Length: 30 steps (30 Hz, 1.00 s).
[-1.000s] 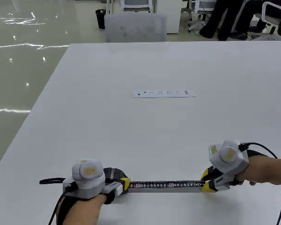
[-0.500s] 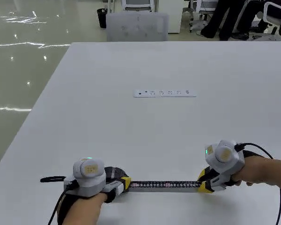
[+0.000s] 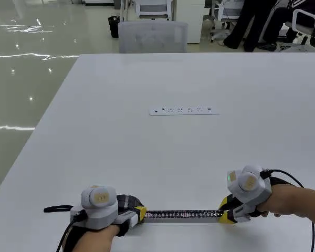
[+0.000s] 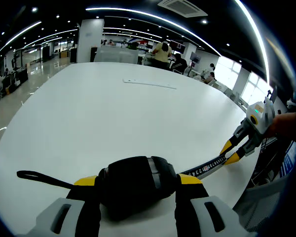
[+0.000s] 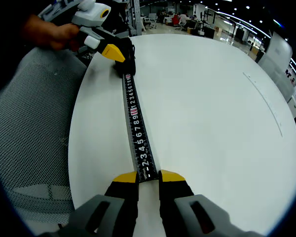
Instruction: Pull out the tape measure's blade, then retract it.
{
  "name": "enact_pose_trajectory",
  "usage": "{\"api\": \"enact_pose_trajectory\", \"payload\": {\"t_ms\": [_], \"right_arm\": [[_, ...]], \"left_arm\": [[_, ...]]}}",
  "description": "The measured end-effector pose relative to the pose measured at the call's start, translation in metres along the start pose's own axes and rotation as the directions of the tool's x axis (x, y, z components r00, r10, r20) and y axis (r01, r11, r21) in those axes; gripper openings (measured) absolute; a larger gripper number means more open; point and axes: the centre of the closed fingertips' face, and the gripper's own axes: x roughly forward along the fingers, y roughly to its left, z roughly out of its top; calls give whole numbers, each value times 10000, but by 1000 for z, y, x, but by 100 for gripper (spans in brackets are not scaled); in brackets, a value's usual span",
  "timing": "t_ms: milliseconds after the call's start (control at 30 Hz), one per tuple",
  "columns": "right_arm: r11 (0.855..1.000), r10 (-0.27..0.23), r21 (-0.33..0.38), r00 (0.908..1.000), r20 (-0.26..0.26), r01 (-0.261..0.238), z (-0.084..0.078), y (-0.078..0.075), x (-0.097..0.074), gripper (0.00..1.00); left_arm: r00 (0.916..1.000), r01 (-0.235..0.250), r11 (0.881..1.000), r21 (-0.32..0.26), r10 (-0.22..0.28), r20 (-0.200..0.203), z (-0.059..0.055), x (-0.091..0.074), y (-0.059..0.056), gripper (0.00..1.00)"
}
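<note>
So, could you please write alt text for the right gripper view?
The right tongs pinch the end of the tape measure's blade, which runs over the white table to the black case, held by the left tongs.

The left hand (image 3: pixel 92 239) holds the left gripper (image 3: pixel 139 212) low at the near left, pointing right. Its yellow-tipped jaws are closed around the tape measure case (image 4: pixel 133 183). The right hand (image 3: pixel 283 199), forearm reaching in from the right, holds the right gripper (image 3: pixel 223 213) pointing left toward the other gripper. Its jaws are pinched on the end of the blade (image 5: pixel 136 123). The two grippers face each other, well apart, at about the same height.
</note>
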Motion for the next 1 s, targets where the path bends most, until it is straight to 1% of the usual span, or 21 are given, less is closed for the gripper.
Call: {"api": "enact_pose_trajectory", "payload": {"t_ms": [200, 1000], "right_arm": [[10000, 24, -54, 10000, 46, -23, 6, 1, 1, 14], [10000, 50, -49, 9999, 130, -50, 19, 5, 11, 14]], "left_arm": [[10000, 11, 10000, -26, -11, 3, 0, -1, 0, 57], [10000, 95, 9999, -60, -95, 24, 0, 0, 0, 57]]}}
